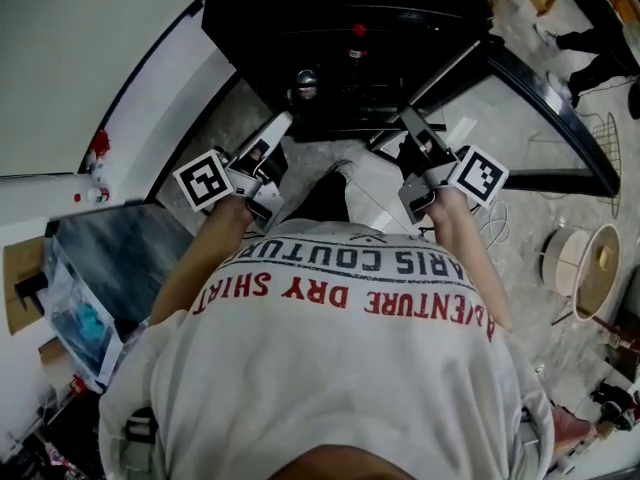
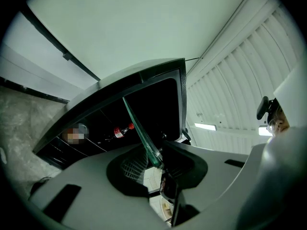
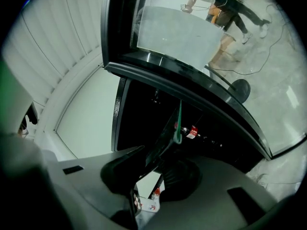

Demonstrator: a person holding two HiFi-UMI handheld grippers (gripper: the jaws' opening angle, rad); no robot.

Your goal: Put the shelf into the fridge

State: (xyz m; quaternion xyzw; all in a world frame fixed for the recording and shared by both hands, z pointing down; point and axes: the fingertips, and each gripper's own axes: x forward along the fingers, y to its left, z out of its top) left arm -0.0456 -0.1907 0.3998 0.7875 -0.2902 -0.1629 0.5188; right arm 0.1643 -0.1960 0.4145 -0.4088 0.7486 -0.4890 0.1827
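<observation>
The dark fridge (image 1: pixel 340 28) stands open in front of me. The glass shelf (image 1: pixel 437 73) is held level at its mouth, one side edge in each gripper. My left gripper (image 1: pixel 283 123) is shut on the shelf's left edge, and the green glass edge (image 2: pixel 144 133) runs out from between its jaws (image 2: pixel 156 159) toward the fridge. My right gripper (image 1: pixel 408 118) is shut on the right edge, where the glass (image 3: pixel 178 123) leaves the jaws (image 3: pixel 160 150). Inside the fridge lie a red-labelled bottle (image 1: pixel 357 43) and a metal can (image 1: pixel 305 80).
The glass fridge door (image 1: pixel 560 118) hangs open to the right. A white wall (image 1: pixel 80 58) runs along the left, with a cluttered box (image 1: pixel 120 258) below it. Round reels (image 1: pixel 585 263) lie on the floor at right. A person's legs (image 1: pixel 600 38) show at the top right.
</observation>
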